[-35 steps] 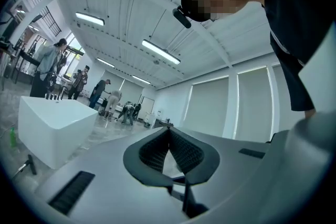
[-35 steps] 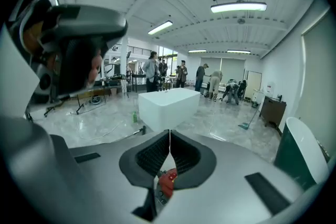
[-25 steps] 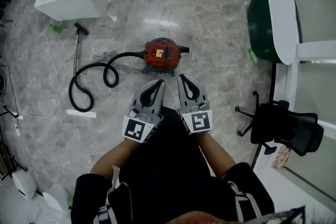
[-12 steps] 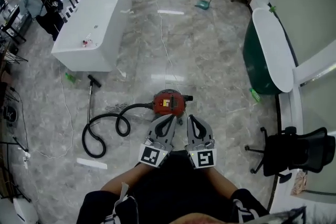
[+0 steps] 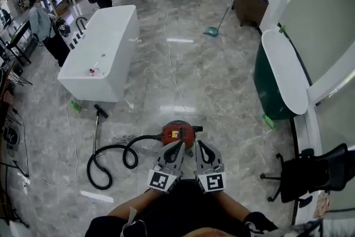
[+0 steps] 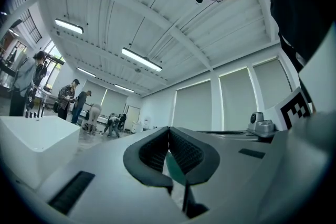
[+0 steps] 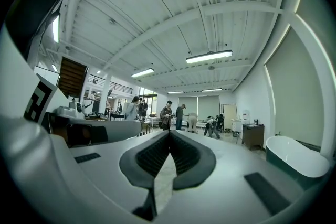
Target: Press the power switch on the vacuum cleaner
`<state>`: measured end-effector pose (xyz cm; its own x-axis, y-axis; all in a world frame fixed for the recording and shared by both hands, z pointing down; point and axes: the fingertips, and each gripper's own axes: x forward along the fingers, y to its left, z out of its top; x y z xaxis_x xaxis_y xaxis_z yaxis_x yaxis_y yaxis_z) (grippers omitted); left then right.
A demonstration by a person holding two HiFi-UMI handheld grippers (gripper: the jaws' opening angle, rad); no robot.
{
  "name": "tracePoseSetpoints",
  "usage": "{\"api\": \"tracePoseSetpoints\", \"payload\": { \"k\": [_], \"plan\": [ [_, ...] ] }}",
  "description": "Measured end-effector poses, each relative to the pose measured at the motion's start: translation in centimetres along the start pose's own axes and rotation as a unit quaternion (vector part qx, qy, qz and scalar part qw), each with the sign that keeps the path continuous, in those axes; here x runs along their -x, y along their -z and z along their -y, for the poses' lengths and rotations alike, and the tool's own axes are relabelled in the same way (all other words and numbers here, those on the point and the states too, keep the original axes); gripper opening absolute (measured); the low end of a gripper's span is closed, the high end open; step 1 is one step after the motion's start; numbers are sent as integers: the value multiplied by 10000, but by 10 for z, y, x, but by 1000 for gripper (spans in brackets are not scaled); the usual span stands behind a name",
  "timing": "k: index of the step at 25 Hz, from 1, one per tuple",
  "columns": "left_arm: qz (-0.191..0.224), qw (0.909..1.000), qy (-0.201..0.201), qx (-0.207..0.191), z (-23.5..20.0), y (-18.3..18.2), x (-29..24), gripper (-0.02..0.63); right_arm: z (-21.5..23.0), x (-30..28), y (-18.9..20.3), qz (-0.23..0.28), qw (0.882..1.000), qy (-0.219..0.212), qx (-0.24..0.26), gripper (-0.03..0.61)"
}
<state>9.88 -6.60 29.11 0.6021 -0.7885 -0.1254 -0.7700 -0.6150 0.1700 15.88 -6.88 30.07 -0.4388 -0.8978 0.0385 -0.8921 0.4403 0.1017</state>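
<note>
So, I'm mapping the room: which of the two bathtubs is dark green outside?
The right-hand bathtub, next to the black office chair: it has a dark green wall under a white rim. The left-hand bathtub is white all over.

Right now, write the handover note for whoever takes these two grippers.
Left gripper: shut, empty. Right gripper: shut, empty. Both are held side by side, aimed across the room.
The round red vacuum cleaner sits on the grey marble floor below and ahead of the tips, its black hose coiled to its left.
Done: nothing visible; no contact with it.
Left: lower a gripper and press its power switch.
</note>
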Motion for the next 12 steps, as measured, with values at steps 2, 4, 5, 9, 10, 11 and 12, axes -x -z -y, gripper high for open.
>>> {"api": "tracePoseSetpoints", "payload": {
  "k": [2, 4, 5, 9, 10, 11, 12],
  "plan": [
    [-9, 10000, 4, -22, 0, 0, -1, 18, -1, -1, 0, -25, 10000, -35, 6, 18],
    [3, 10000, 11, -35, 0, -1, -4, 18, 1, -3, -3, 28, 10000, 2, -67, 18],
    [17, 10000, 8, -30, 0, -2, -5, 18, 2, -4, -6, 52, 9999, 52, -138, 18],
    [49, 10000, -66, 2, 1, -2, -2, 18, 0, -1, -1, 0, 10000, 2, -79, 19],
    [50, 9999, -86, 13, 1, -2, -1, 18, 0, 1, 2, -29, 10000, -31, -18, 18],
    [50, 9999, -104, 25, 1, -2, 0, 18, 0, 2, 4, -53, 10000, -53, 33, 18],
    [50, 9999, -121, 36, 1, -1, 1, 18, 0, 4, 6, -74, 9999, -70, 78, 18]
  ]
}}
